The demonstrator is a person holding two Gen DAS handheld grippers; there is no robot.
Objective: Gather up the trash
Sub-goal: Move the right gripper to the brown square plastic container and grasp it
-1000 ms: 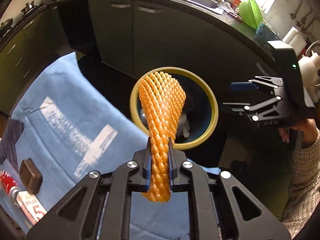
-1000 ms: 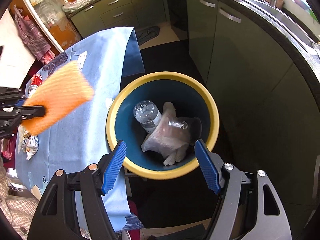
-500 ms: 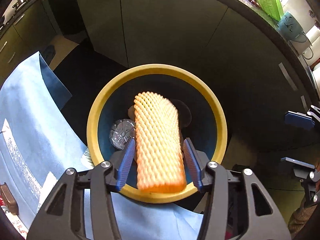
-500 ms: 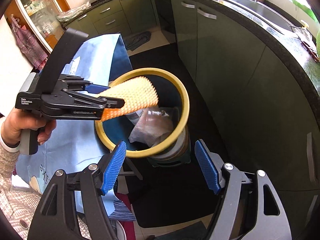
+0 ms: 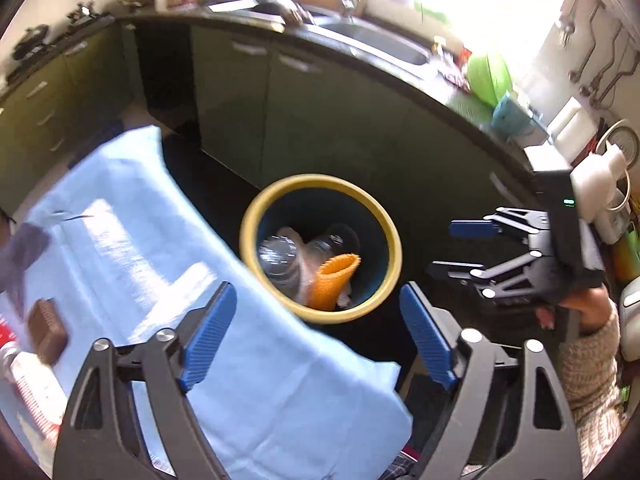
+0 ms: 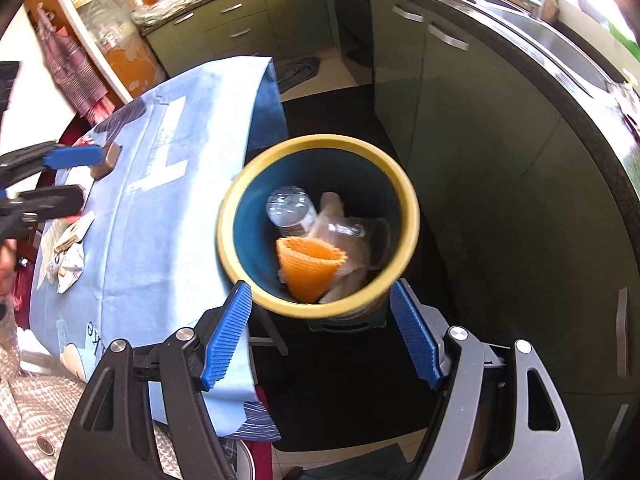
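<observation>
Little could be read. On the blue tablecloth (image 6: 168, 216), at about nine o'clock from the bin (image 6: 404, 200), stood a large white figure resembling a "7". Near the cloth's lower edge, at seven o'clock, dark letters read roughly "ke". Other print was too blurred.

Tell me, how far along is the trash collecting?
Done: the orange foam net, a plastic bottle and crumpled wrapping lie in the yellow-rimmed bin. In hand: nothing; the left gripper is opening, empty, and the right gripper is open. Left: a brown block and packets remain on the blue cloth.
</observation>
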